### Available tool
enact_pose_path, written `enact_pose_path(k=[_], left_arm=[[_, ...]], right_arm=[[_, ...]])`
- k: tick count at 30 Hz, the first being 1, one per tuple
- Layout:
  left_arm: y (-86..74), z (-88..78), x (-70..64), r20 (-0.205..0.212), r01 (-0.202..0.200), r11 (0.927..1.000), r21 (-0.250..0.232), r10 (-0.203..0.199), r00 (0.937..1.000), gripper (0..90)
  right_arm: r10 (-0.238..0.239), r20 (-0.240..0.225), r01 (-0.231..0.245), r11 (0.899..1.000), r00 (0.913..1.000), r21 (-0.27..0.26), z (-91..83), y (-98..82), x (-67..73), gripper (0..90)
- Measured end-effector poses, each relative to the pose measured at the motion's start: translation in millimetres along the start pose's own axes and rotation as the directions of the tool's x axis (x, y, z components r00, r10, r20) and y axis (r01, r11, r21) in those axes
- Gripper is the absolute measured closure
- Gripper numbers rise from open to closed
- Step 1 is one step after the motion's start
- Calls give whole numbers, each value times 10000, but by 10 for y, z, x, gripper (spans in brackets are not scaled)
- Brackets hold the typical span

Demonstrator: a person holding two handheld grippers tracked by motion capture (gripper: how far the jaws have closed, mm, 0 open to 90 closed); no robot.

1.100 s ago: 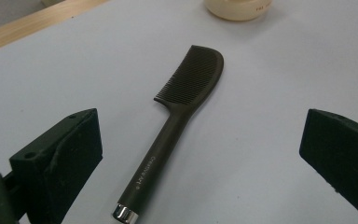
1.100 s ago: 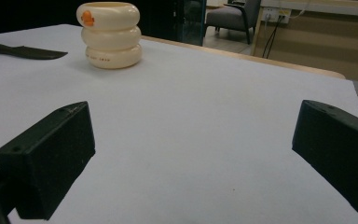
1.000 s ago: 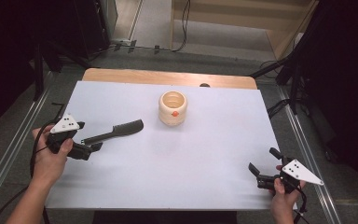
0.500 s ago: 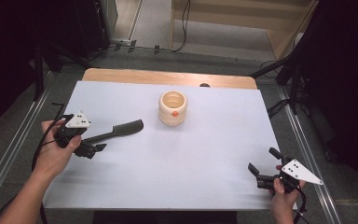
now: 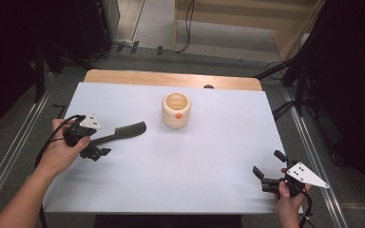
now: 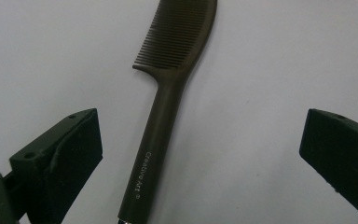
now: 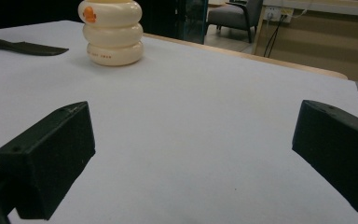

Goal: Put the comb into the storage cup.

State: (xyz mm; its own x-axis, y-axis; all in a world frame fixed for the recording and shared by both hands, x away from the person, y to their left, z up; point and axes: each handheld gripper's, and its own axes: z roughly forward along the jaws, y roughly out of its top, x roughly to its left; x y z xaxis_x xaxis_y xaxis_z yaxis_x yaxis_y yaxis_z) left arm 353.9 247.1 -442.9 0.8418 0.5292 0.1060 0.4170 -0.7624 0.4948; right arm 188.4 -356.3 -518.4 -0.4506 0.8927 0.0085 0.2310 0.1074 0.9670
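A dark brown comb (image 5: 123, 132) lies flat on the white table sheet (image 5: 209, 156), left of centre, its teeth end pointing toward a cream ribbed cup (image 5: 176, 110). My left gripper (image 5: 96, 143) is open and low over the comb's handle end. In the left gripper view the comb (image 6: 168, 93) runs up between the two jaws, nearer the left one, and neither jaw touches it; the left gripper (image 6: 200, 154) holds nothing. My right gripper (image 5: 267, 162) is open and empty near the front right corner. Its own view, from between the right gripper's (image 7: 191, 154) jaws, shows the cup (image 7: 112, 32) and comb (image 7: 23, 46) far off.
The cup has an orange mark on its side and stands upright at the middle back. A bare wooden table strip (image 5: 171, 78) runs behind the sheet. Metal rails (image 5: 9, 156) flank the table, and dark floor and cables lie beyond it.
My left gripper has slid right along the table toward the comb, so its open jaws now straddle the handle. The right gripper, comb and cup have stayed put.
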Motion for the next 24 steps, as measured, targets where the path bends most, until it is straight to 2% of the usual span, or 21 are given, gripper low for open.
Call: enact_pose_path(k=[1, 3, 6, 9, 13, 17, 19, 20, 21, 22, 24], left_arm=[[6, 10, 7, -58, -148, 9998, 153, 149, 9999, 0], [21, 26, 27, -37, -189, 9994, 284, 190, 9998, 0], [38, 47, 73, 217, -21, 9995, 300, 15, 9998, 0], [51, 85, 131, 640, 150, 9991, 402, -176, 9978, 0], [67, 109, 157, 684, 288, 9973, 672, -334, 9971, 0], [78, 112, 213, 745, 567, 9960, 685, -618, 9953, 0], [86, 123, 234, 701, 716, 9939, 834, -775, 9945, 66], [92, 131, 240, 667, 740, 9930, 918, -802, 9945, 66], [102, 138, 239, 489, 707, 9920, 1042, -761, 9959, 84], [115, 143, 238, 291, 670, 9910, 1156, -708, 9971, 158], [147, 150, 233, 28, 521, 9892, 1368, -530, 9986, 175]], right_arm=[[-3, -3, 3, 10000, 10000, 13, 0, 0, -1, 0], [-14, -7, 14, 10000, 10000, 11, 1, 1, -1, 0], [-11, -16, 11, 10000, 10000, -36, -2, 0, -1, 0], [-2, 6, 2, 10000, 10000, -34, -2, -1, -4, 0], [-1, 1, 1, 10000, 10000, -30, -1, -1, -4, 0], [42, 13, -42, 10000, 10000, -15, 0, -1, -3, 0], [86, 5, -86, 9999, 10000, -51, 0, -2, -5, 0], [82, 3, -82, 10000, 10000, -46, 0, -3, -10, 0], [109, 4, -109, 9999, 9999, -38, 0, -2, -13, 0], [111, -17, -111, 9999, 9999, -66, -1, -3, -11, 0], [94, -18, -94, 9999, 10000, -52, -2, -3, -10, 0]])
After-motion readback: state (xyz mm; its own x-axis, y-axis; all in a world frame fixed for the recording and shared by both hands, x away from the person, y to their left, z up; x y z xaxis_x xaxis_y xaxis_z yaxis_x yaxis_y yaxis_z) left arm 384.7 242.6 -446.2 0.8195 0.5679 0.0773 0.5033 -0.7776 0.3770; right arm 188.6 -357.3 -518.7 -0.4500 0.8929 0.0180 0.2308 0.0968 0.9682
